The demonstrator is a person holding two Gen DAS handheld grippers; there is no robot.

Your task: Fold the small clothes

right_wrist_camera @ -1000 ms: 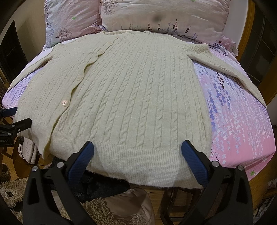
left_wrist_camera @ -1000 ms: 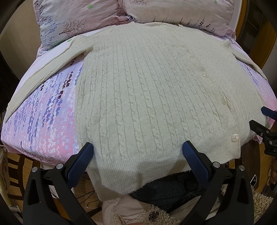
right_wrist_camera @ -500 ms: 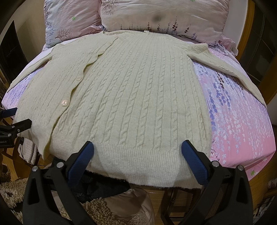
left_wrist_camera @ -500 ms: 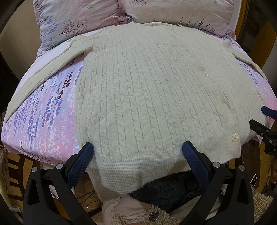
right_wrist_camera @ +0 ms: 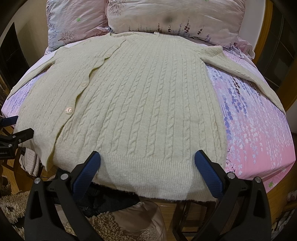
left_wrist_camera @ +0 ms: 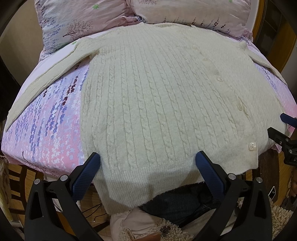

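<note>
Cardigan [left_wrist_camera: 157, 103]: cream cable-knit, buttoned, spread flat face-up on the bed, neck at 12 o'clock against the pillows, ribbed hem at 6 o'clock hanging over the near edge.
Sleeves: both spread outward; in the left wrist view one runs to 9 o'clock [left_wrist_camera: 44, 77], in the right wrist view the other runs to 3 o'clock [right_wrist_camera: 246, 74].
Buttons: placket [right_wrist_camera: 87, 83] runs diagonally from neck toward 8 o'clock in the right wrist view; lowest button [left_wrist_camera: 251, 146] sits near the hem (square-ish, translucent).
Left gripper [left_wrist_camera: 147, 165]: jaws wide apart, blue pads [left_wrist_camera: 87, 172] either side of the hem, holding nothing; contact with the knit can't be told.
Right gripper [right_wrist_camera: 147, 163]: same, wide apart over the hem on the other half, nothing held.
Cross-view: right gripper's tip shows at 3 o'clock in the left wrist view, left one at 9 o'clock in the right wrist view.
Bedsheet [left_wrist_camera: 46, 122]: pink-lilac floral, bare beside the cardigan body.
Pillows [right_wrist_camera: 167, 16]: two, matching print, at 12 o'clock.
Below the hem: dark fabric [left_wrist_camera: 178, 202] and fleecy beige cloth [right_wrist_camera: 104, 222] at 6 o'clock.
</note>
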